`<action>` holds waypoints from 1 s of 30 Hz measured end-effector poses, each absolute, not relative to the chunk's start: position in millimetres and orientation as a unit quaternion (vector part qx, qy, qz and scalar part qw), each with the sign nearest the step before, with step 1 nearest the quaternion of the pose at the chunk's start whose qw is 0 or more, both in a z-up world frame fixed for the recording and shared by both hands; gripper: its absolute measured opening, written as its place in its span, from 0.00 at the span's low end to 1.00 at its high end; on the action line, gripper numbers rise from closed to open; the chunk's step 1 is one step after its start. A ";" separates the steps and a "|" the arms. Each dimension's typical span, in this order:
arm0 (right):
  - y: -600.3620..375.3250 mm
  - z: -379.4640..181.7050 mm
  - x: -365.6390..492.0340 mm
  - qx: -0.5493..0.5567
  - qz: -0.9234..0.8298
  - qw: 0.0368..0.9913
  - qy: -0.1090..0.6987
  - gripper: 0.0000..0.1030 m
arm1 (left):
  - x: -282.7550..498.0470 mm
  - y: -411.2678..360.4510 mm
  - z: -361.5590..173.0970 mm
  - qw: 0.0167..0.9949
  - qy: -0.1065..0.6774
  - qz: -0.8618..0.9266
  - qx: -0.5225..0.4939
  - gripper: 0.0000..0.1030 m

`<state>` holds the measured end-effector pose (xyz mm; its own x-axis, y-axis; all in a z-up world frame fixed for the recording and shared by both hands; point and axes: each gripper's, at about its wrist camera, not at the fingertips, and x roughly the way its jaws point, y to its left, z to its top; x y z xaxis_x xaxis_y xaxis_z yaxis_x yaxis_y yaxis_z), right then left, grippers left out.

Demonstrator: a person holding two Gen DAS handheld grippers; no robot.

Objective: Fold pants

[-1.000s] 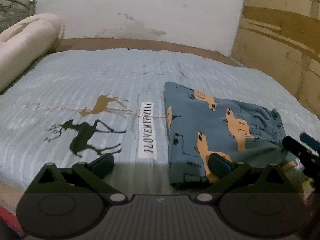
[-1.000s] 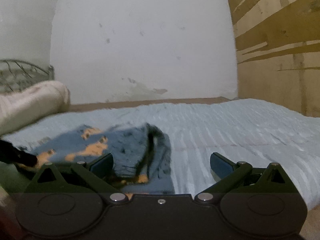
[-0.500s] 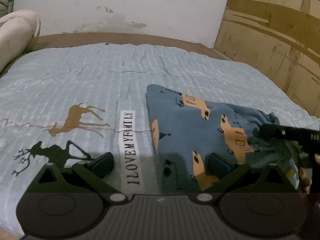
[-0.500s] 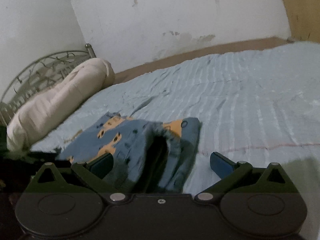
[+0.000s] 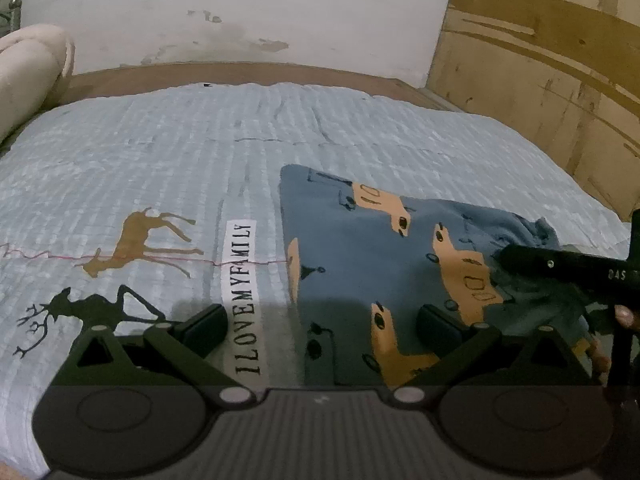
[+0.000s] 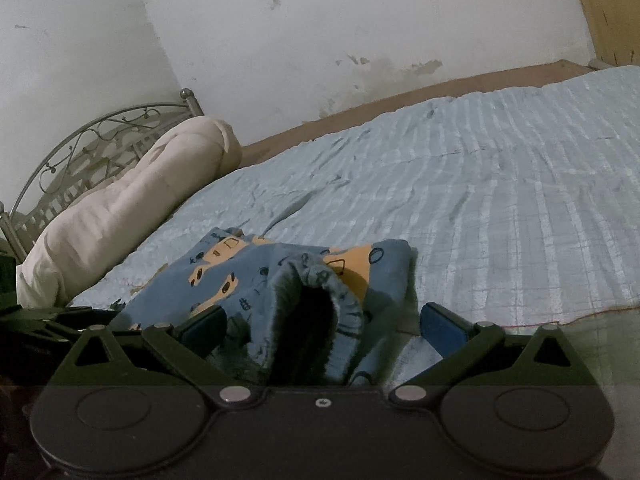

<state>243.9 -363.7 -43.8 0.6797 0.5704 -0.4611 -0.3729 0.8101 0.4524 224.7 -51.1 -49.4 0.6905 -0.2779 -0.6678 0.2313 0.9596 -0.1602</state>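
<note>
So there's a big bed with a pale blue ribbed bedspread (image 5: 168, 168) taking up most of both views, with a plain white wall behind it and wood-look panelling (image 5: 540, 60) off to the right side. A cream rolled bolster pillow (image 6: 120, 216) lies along the metal scrollwork headboard (image 6: 92, 136). The bedspread has a brown deer print (image 5: 140, 244), a black deer print (image 5: 84, 312) below it and a white strip reading "ILOVEMYFAMILY" (image 5: 242, 292) next to them. The pants (image 5: 360, 264) are blue with orange car prints, folded into a rough rectangle lying flat on the bedspread just right of that white strip. In the right wrist view one end of them bunches up into an open, dark-lined fold right in front of the camera. The left gripper (image 5: 320, 324) is spread wide with nothing between its fingers, one finger over the bedspread and the other over the near edge of the pants. The right gripper (image 6: 320, 324) is also wide apart, straddling that bunched end without pinching it, as far as the view tells.
</note>
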 end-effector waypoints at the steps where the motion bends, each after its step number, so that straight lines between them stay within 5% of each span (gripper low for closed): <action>1: -365.0 -44.6 243.8 0.167 0.263 0.901 0.301 0.99 | 224.2 -51.9 -48.9 0.918 0.368 -0.143 -0.029 0.99; 14: -372.2 -49.3 241.2 0.184 0.277 0.898 0.288 0.98 | 222.8 -51.0 -45.3 0.908 0.380 -0.173 -0.032 0.99; 20: -381.0 -51.2 242.9 0.215 0.270 0.894 0.285 0.75 | 223.0 -41.1 -41.5 0.906 0.386 -0.166 -0.056 0.87; 23: -383.3 -52.7 242.6 0.224 0.270 0.892 0.285 0.60 | 222.4 -35.4 -40.7 0.904 0.387 -0.163 -0.082 0.75; 30: -373.8 -39.0 231.1 0.194 0.265 0.902 0.281 0.31 | 221.5 -41.8 -34.6 0.899 0.394 -0.153 -0.110 0.21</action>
<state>231.1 -373.8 -39.0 0.7010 0.5877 -0.4040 -0.3696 0.7839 0.4989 221.5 -41.8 -34.6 0.6420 -0.3623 -0.6757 0.1888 0.9289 -0.3186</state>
